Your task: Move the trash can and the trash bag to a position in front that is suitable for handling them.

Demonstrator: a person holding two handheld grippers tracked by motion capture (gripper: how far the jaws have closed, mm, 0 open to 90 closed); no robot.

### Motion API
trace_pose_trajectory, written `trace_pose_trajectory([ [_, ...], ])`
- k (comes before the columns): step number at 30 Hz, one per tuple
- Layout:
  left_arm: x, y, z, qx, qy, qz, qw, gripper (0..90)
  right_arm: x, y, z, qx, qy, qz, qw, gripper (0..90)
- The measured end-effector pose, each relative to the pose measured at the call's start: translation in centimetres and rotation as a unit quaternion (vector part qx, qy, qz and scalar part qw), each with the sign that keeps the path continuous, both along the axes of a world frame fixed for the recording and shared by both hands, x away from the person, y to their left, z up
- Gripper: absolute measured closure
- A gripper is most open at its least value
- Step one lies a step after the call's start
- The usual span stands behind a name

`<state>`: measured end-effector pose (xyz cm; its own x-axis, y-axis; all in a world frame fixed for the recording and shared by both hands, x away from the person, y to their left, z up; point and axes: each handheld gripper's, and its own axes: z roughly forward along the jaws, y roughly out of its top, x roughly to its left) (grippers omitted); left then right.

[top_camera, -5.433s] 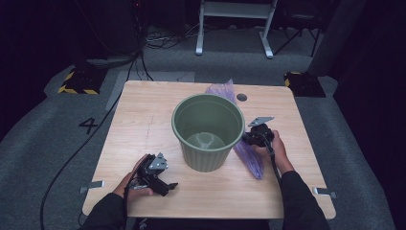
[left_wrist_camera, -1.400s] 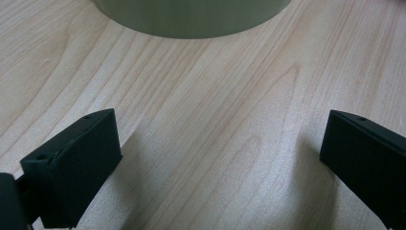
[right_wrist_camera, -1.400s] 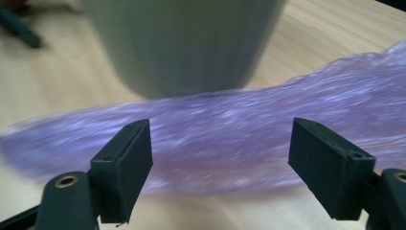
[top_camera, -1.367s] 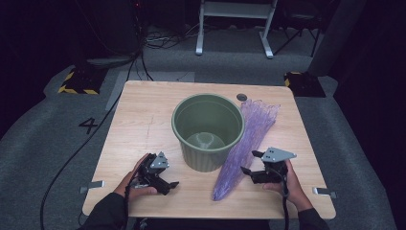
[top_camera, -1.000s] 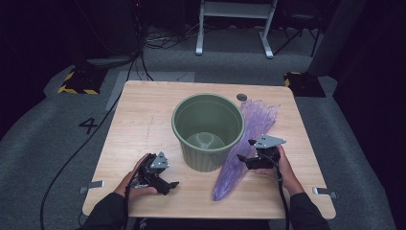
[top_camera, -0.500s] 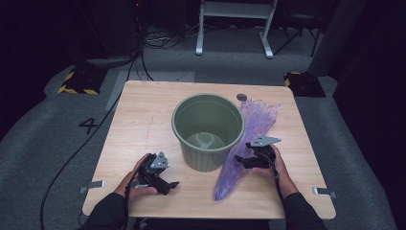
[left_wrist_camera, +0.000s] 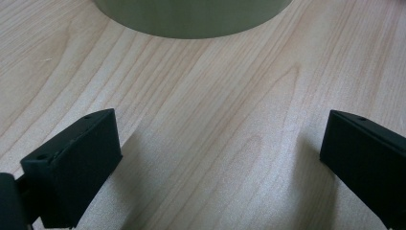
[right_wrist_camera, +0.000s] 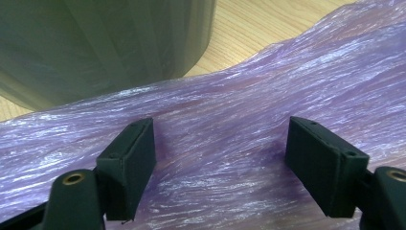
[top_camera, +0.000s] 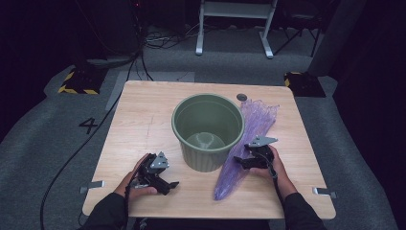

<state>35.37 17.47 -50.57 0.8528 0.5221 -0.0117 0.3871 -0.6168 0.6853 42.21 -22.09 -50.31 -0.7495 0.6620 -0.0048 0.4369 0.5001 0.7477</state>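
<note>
A green plastic bucket (top_camera: 208, 127) stands upright in the middle of the wooden table (top_camera: 143, 120). A long purple plastic bag (top_camera: 256, 120) lies stretched out flat along the bucket's right side. My right gripper (top_camera: 241, 161) hovers low over the bag's narrow middle, pointing at the bucket. In the right gripper view its jaws (right_wrist_camera: 220, 158) stand open over the bag (right_wrist_camera: 249, 105) beside the bucket wall (right_wrist_camera: 95, 43); they have just been closing slightly. My left gripper (top_camera: 168, 185) rests open on bare wood at the front left, empty (left_wrist_camera: 220, 158), facing the bucket base (left_wrist_camera: 191, 17).
A small dark disc (top_camera: 242, 97) sits in the table top near the far edge. Metal clips (top_camera: 91, 185) stick out at the front corners. Cables (top_camera: 72, 153) trail over the grey floor on the left, and a white frame (top_camera: 234, 19) stands behind the table.
The bag, earlier bunched behind the bucket, now lies stretched out. The right gripper has come left and down over the bag's middle. The left hand has stayed put.
</note>
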Motion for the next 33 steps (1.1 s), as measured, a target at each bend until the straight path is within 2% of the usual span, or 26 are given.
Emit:
trace_pose_trajectory([
  [3,0.0,0.0,0.0,0.0,0.0,0.0,1.0,0.0,-0.08,-0.11,0.03,0.003,0.0,0.0,1.0,32.3],
  [11,0.0,0.0,0.0,0.0,0.0,0.0,1.0,0.0,-0.23,-0.14,0.08,0.013,-0.01,0.0,0.9999,64.5],
  [18,0.01,-0.01,0.01,0.0,0.0,0.002,1.0,0.0,-0.27,-0.13,0.08,0.015,-0.013,-0.005,0.9998,82.4],
  [21,0.01,-0.01,0.01,0.0,0.0,0.002,1.0,0.0,-0.32,-0.11,0.09,0.014,-0.016,-0.007,0.9997,85.2],
  [29,0.01,0.0,0.0,0.0,0.0,0.003,1.0,0.0,-0.39,-0.58,0.21,0.036,-0.013,-0.008,0.9992,88.6],
  [33,-0.08,-0.06,0.02,0.001,-0.001,0.013,0.9999,0.0,-0.51,-0.88,0.59,0.045,-0.021,-0.009,0.9987,89.3],
])
